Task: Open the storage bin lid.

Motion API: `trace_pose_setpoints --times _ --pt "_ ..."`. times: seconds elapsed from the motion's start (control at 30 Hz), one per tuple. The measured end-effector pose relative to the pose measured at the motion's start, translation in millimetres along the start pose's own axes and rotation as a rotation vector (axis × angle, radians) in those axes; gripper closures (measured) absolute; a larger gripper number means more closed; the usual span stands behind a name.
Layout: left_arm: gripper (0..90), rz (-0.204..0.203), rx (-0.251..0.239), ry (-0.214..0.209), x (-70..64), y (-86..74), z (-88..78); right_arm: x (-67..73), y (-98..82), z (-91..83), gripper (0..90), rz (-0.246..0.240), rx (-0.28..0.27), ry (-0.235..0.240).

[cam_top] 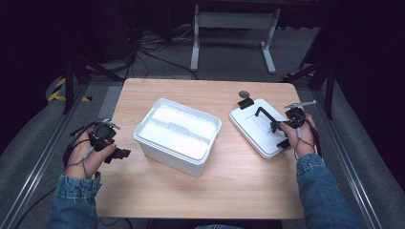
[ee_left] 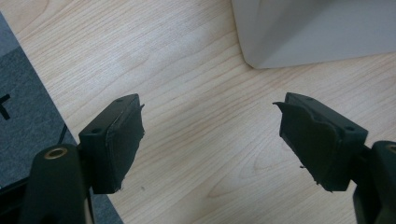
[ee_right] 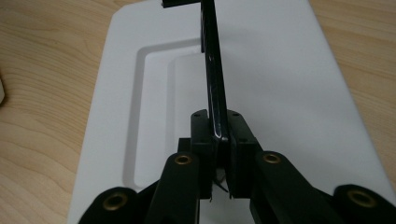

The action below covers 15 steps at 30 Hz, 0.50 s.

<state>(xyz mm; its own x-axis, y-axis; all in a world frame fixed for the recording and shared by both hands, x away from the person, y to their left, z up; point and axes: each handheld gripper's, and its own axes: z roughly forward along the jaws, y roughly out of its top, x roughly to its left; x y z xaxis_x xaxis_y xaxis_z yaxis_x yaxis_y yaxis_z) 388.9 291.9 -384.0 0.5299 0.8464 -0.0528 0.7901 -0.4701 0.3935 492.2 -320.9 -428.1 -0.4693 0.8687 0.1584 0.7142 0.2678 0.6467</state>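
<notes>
Now, at the left of the high view, the left gripper point(cam_top: 116, 152) rests at the left edge of the bench point(cam_top: 239, 186), held in the left hand point(cam_top: 88, 152); its jaws stand wide open with nothing between them, and in the left gripper view a corner of the box point(ee_left: 317, 32) shows at the upper right, apart from the jaws. At the middle of the high view the white box point(cam_top: 177, 133) stands open on the bench. Right of it the white lid point(cam_top: 260, 125) lies flat, with a small grey disc point(cam_top: 244, 94) just above it. At the right, the right gripper point(cam_top: 277, 126) reaches over the lid; its jaws are closed on the lid's black handle point(ee_right: 214, 70), which rises upright off the lid between them in the right gripper view.
</notes>
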Motion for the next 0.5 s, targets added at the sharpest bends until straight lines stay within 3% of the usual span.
trace_pose_setpoints --times 0.13,0.23,0.5 --pt "22.2 0.001 0.0 0.002 0.3 -0.4 0.3 -3.5 -2.9 1.3 82.3 0.029 0.007 -0.004" --pt "22.2 0.003 0.002 0.006 0.8 -0.7 0.4 -6.8 -3.5 -1.3 78.3 0.052 -0.027 -0.014" --pt "22.1 -0.002 0.007 0.001 0.2 -1.6 1.3 -6.8 -1.0 -12.8 62.1 0.033 -0.071 -0.087"
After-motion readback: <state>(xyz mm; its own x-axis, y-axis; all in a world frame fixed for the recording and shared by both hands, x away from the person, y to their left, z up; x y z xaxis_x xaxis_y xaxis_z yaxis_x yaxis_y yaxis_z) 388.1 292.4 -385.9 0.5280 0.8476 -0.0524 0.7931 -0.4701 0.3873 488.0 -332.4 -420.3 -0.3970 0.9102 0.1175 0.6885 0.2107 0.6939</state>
